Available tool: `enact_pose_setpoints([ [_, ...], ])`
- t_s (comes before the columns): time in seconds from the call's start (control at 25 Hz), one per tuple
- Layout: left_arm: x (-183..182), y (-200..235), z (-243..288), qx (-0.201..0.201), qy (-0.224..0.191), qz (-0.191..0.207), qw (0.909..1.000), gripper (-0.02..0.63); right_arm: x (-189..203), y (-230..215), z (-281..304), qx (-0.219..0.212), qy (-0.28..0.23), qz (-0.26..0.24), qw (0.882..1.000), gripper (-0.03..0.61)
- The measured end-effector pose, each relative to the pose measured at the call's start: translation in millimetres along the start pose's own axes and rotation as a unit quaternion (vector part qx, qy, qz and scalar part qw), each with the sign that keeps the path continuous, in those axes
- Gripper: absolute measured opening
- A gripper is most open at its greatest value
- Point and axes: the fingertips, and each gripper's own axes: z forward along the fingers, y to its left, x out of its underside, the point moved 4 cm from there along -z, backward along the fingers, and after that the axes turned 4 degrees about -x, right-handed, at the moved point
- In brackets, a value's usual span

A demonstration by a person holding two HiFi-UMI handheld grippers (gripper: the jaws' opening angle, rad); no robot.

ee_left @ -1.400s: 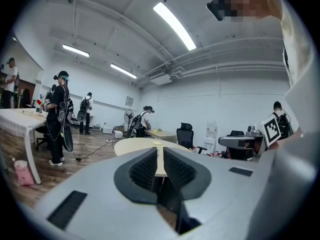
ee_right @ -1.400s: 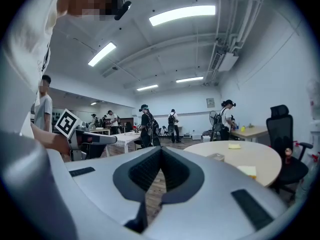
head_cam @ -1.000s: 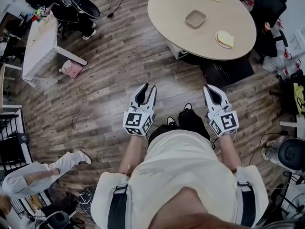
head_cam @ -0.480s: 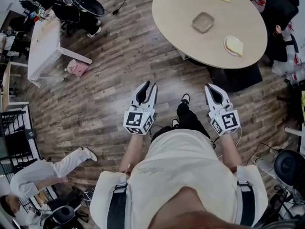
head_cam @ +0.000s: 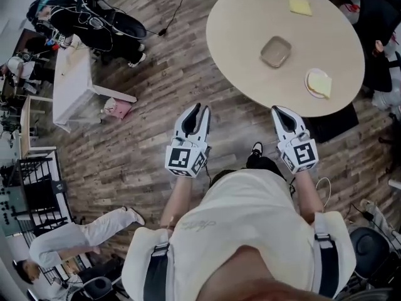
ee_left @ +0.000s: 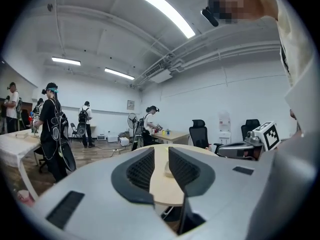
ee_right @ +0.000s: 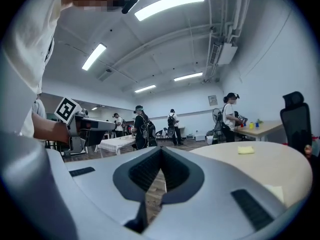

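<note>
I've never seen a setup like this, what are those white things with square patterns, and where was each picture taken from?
They are handheld grippers; a person holds one in each hand. The top-down picture comes from a camera on the person's head: left gripper and right gripper hang above wooden floor, short of a round table. On it lie a grey dish, a plate with something pale yellow, and a yellow square. The other two come from a camera on each gripper, looking along its fingers. The left's stand slightly apart, the right's together; neither holds anything.
</note>
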Motion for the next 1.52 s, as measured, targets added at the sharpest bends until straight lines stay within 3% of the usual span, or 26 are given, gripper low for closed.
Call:
enact_pose_setpoints([
  [0.32,7,24,30,-0.027,-0.005,-0.014,0.9995,0.074,-6,-29,39,-0.007,0.013,0.003,1.000,0.006],
  [0.56,10,49,59,-0.007,-0.003,-0.012,0.9999,0.074,-4,-36,68,0.007,0.031,-0.001,1.000,0.006],
  [1.08,2,140,169,0.103,0.007,0.013,0.9946,0.075,-36,-43,141,0.145,0.023,-0.006,0.989,0.006],
  [1.32,5,144,207,0.169,0.018,0.009,0.9853,0.075,-35,-50,140,0.220,0.022,0.006,0.975,0.006],
  [1.52,19,131,233,0.206,0.038,-0.002,0.9778,0.075,-29,-58,130,0.255,0.042,0.014,0.966,0.006],
])
